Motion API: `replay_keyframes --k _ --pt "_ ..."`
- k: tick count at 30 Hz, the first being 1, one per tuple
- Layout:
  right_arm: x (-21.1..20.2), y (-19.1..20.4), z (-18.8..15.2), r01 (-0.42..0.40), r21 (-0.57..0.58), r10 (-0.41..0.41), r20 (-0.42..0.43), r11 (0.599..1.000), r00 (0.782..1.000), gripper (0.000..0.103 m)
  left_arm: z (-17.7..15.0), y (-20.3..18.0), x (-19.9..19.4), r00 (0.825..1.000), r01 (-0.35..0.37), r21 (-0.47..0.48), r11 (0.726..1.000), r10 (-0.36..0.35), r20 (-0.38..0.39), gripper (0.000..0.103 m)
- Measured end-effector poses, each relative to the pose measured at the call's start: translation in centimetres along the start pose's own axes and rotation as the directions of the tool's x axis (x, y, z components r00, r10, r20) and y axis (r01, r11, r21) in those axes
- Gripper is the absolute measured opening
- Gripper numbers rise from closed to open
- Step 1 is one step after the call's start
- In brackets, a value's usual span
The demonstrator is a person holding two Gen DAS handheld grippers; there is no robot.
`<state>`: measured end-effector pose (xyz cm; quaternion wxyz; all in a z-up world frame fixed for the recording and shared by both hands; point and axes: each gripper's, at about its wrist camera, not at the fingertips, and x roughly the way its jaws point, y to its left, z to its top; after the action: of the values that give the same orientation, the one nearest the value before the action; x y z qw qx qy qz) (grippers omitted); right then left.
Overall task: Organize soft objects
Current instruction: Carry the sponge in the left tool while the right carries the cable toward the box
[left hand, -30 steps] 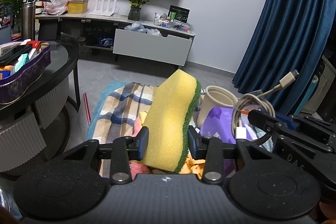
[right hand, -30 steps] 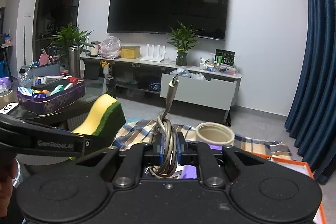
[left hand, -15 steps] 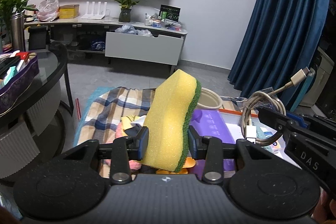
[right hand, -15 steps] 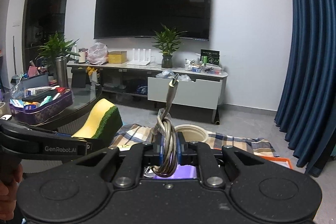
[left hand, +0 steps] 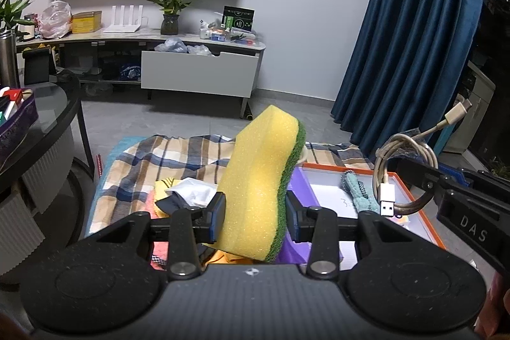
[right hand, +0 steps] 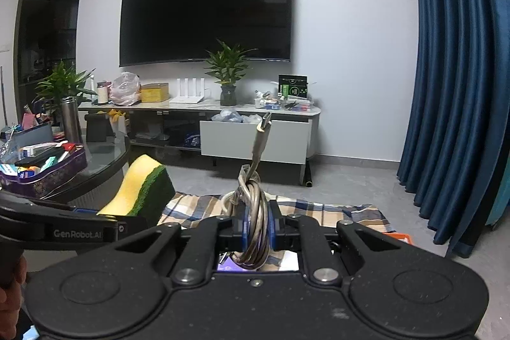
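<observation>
My left gripper [left hand: 254,220] clamps a yellow-green sponge [left hand: 264,180] upright; my right gripper [right hand: 256,227], pinched tight on a coiled USB cable [right hand: 253,222], sits nearer the orange-rimmed tray [left hand: 424,220] lying ahead-right, just below both.

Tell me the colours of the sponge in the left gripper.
The sponge is yellow with a green scrubbing layer, clearest in the left wrist view.

I see grey floor [left hand: 165,120] carrying a plaid blanket [left hand: 178,155]; crumpled cloths [left hand: 188,190] and an orange-rimmed tray [left hand: 411,196] lie on it.
</observation>
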<state>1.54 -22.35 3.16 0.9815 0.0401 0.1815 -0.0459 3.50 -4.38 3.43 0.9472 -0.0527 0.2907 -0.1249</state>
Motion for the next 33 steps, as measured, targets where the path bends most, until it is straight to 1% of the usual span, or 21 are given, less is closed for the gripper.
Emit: replay_keyframes --k 15,24,33 --pt "-0.2 -2.4 0.2 0.047 0.025 -0.048 0.001 0.999 0.999 0.014 0.0 -2.4 0.8 0.999 0.043 0.028 0.999 -0.042 -0.016 0.040" --pt "-0.3 -3.7 0.2 0.082 0.043 -0.082 0.003 0.996 0.997 0.014 -0.1 -4.3 1.7 0.997 0.075 0.056 0.996 -0.073 -0.028 0.040" --pt "-0.2 -5.4 0.0 0.113 0.061 -0.113 -0.005 0.992 0.994 0.014 0.0 -5.4 2.8 0.994 0.100 0.072 0.992 -0.097 -0.043 0.040"
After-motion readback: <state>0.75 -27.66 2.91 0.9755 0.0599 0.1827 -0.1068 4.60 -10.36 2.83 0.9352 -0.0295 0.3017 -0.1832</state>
